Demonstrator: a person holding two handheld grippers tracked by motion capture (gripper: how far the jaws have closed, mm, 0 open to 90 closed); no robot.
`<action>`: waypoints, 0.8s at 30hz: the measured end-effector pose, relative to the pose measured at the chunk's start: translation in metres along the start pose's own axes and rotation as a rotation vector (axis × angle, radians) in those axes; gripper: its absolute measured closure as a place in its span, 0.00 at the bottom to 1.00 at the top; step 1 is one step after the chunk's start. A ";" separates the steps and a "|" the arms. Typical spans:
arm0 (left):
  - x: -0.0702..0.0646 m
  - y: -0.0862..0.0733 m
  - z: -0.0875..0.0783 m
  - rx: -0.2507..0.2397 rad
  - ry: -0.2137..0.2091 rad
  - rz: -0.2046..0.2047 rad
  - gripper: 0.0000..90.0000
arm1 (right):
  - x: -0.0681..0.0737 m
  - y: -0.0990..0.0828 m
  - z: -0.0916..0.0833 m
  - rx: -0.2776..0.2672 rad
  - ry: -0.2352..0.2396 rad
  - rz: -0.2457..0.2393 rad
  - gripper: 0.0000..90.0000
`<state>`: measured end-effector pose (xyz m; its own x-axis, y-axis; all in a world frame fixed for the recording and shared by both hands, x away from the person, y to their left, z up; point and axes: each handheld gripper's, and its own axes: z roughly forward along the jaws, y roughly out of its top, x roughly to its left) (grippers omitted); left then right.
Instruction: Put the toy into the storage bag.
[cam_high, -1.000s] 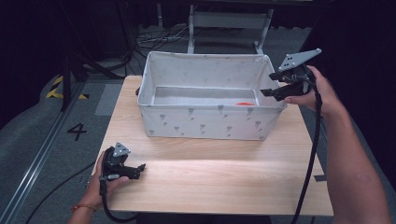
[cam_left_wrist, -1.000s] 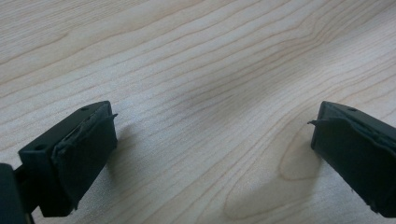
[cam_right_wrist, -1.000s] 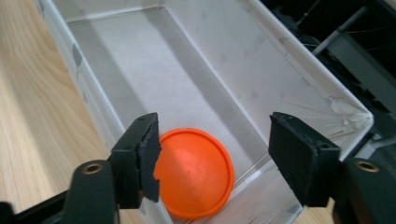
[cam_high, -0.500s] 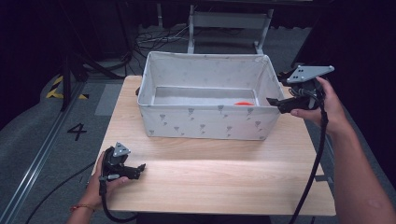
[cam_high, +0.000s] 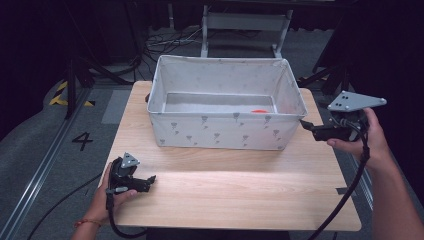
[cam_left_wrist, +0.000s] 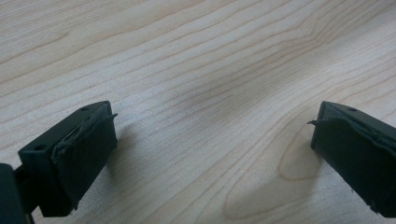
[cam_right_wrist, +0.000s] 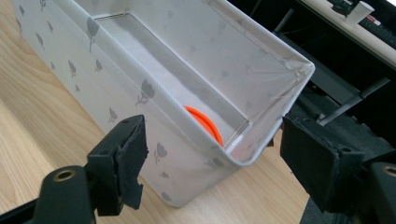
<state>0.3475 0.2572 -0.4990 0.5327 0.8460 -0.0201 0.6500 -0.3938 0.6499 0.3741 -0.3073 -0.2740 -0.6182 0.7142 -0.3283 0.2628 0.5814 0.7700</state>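
Note:
A white fabric bin (cam_high: 225, 132) with grey prints stands at the back of the wooden table (cam_high: 225, 195). An orange disc-like thing (cam_high: 259, 111) lies on its floor near the right end, and it peeks over the rim (cam_right_wrist: 203, 123) in the right gripper view. My right gripper (cam_high: 306, 126) hovers just off the bin's front right corner (cam_right_wrist: 252, 158) and points at it. Its jaws have just been opening and hold nothing; it is open (cam_right_wrist: 212, 154). My left gripper (cam_high: 149, 181) rests on the table at the front left, open (cam_left_wrist: 210, 135) over bare wood.
The wood in front of the bin is bare (cam_high: 240, 180). A strip of tape (cam_high: 341, 190) sits at the table's right edge. Behind the table are a metal frame (cam_high: 245, 22) and floor cables (cam_high: 160, 47). A floor marking "4" (cam_high: 82, 141) lies to the left.
My right gripper has moved from beside the bin's right rim out to the right, toward the near side and slightly lower. Its jaws stand wider. The left gripper has stayed put.

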 end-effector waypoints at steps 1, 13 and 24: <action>0.000 0.000 0.000 0.000 0.001 -0.001 0.01 | 0.002 -0.004 -0.001 0.005 -0.008 0.000 0.26; -0.001 0.000 0.000 0.000 0.005 -0.007 0.01 | 0.020 -0.046 0.005 0.066 -0.046 -0.036 0.26; -0.001 0.000 0.000 0.001 0.006 -0.007 0.01 | 0.035 -0.087 0.023 0.128 -0.033 -0.048 0.24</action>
<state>0.3469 0.2569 -0.4989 0.5252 0.8508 -0.0203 0.6540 -0.3882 0.6493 0.3465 -0.3238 -0.3650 -0.6080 0.6956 -0.3827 0.3274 0.6588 0.6774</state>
